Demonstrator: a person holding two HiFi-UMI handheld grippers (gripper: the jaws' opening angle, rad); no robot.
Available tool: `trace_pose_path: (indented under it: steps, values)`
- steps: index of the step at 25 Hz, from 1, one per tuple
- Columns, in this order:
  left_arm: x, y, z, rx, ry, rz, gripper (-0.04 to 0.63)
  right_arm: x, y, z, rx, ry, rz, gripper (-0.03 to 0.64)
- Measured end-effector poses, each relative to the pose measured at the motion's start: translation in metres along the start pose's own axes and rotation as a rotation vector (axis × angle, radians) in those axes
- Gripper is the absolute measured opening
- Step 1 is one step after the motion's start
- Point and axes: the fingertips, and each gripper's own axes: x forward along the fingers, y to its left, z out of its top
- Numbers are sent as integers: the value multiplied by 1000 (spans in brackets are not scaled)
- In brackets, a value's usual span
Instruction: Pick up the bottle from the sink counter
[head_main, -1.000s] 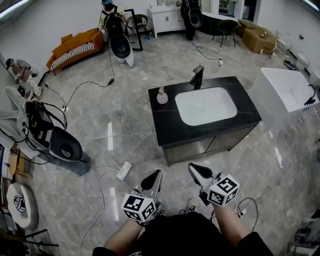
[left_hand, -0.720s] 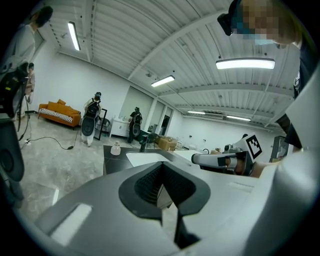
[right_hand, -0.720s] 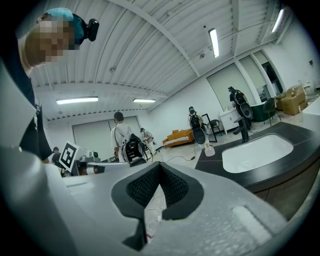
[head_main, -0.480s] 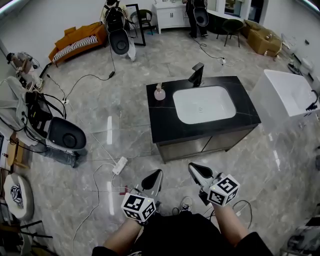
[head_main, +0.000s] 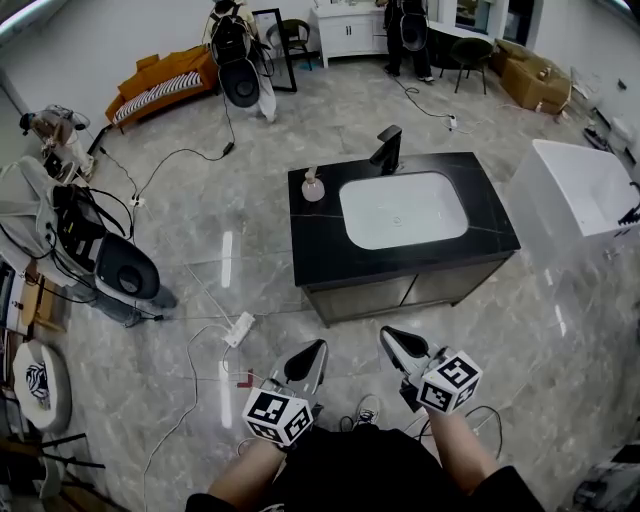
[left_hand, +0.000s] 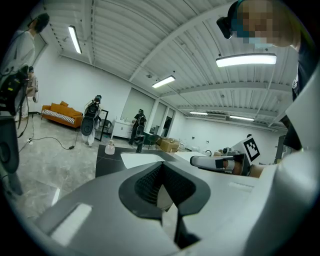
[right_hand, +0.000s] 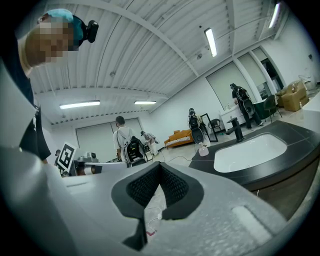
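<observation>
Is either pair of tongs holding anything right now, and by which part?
Nothing is held. The left tongs and right tongs are both shut and empty; the bottle stands untouched on the sink counter, apart from both.

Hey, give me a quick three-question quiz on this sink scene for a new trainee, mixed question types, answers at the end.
1. Multiple choice: where is the bottle?
A) on the counter, left of the basin in the head view
B) in the basin
C) on the floor
2. True or false: the left gripper and the right gripper both have shut fingers with nothing between them.
3. Short answer: what black thing stands at the basin's far edge?
Key: 1 A; 2 true; 3 the faucet.
</observation>
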Motion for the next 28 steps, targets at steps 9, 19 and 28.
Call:
trace_pose_path:
  steps: [9,19,28]
  values:
    - [7,-20,3,10,2,42,2,-17,-12,11,5,-11,24,0]
    - [7,-3,8,20,-7,73,2,-2,-20,13,7,-13,31,0]
    - [12,32,24,25,-6,29,2,34,-20,23,-7,-30,-3,0]
